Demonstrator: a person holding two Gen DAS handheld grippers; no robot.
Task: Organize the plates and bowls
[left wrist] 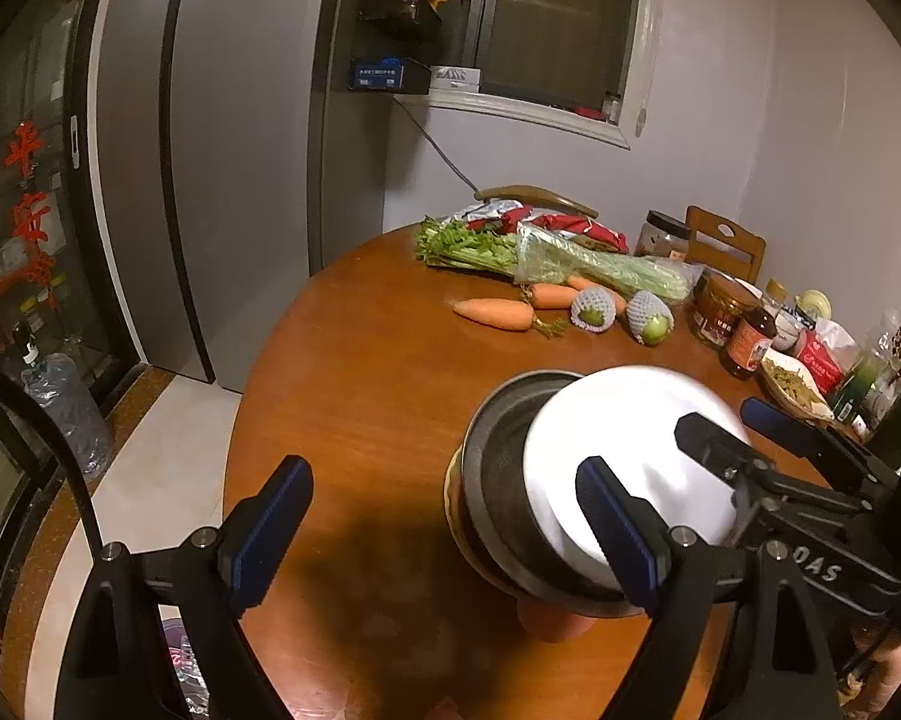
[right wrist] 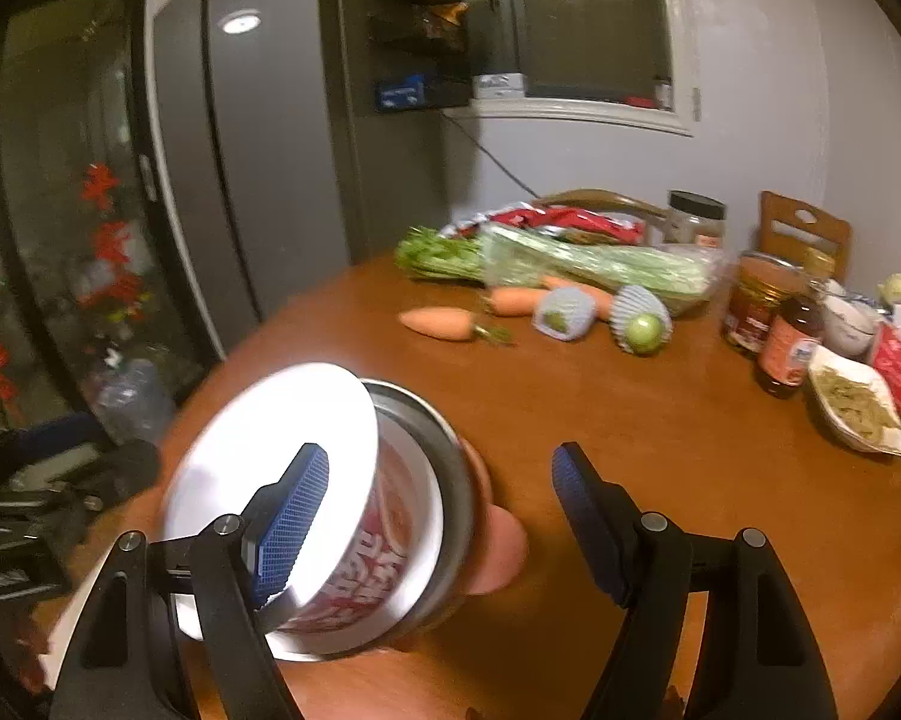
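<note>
In the left wrist view, the left tool (left wrist: pixel 444 540) is seen with its two blue-padded fingers standing wide apart, and nothing is held between them. The stack of bowls (left wrist: pixel 528 498) lies tipped on its side on the brown wooden surface (left wrist: pixel 360 396), just beside the tool's right-hand finger. A white bowl (left wrist: pixel 630 456) is nested in a grey metal bowl (left wrist: pixel 498 480), and its pale underside is turned toward the camera. The right tool (left wrist: pixel 732 429) is seen at the right edge, with one finger in front of the white bowl; whether it touches the bowl cannot be told. Further back, carrots (left wrist: pixel 492 313), celery (left wrist: pixel 546 258) and jars (left wrist: pixel 720 309) are laid on the surface.

In the right wrist view, the right tool (right wrist: pixel 435 495) is also spread wide. Its left-hand finger is seen in front of the white bowl (right wrist: pixel 270 450), but no grip is shown. The bowl's side carries red printing. The metal bowl (right wrist: pixel 444 450) is seen behind it, and the picture is blurred here.
</note>
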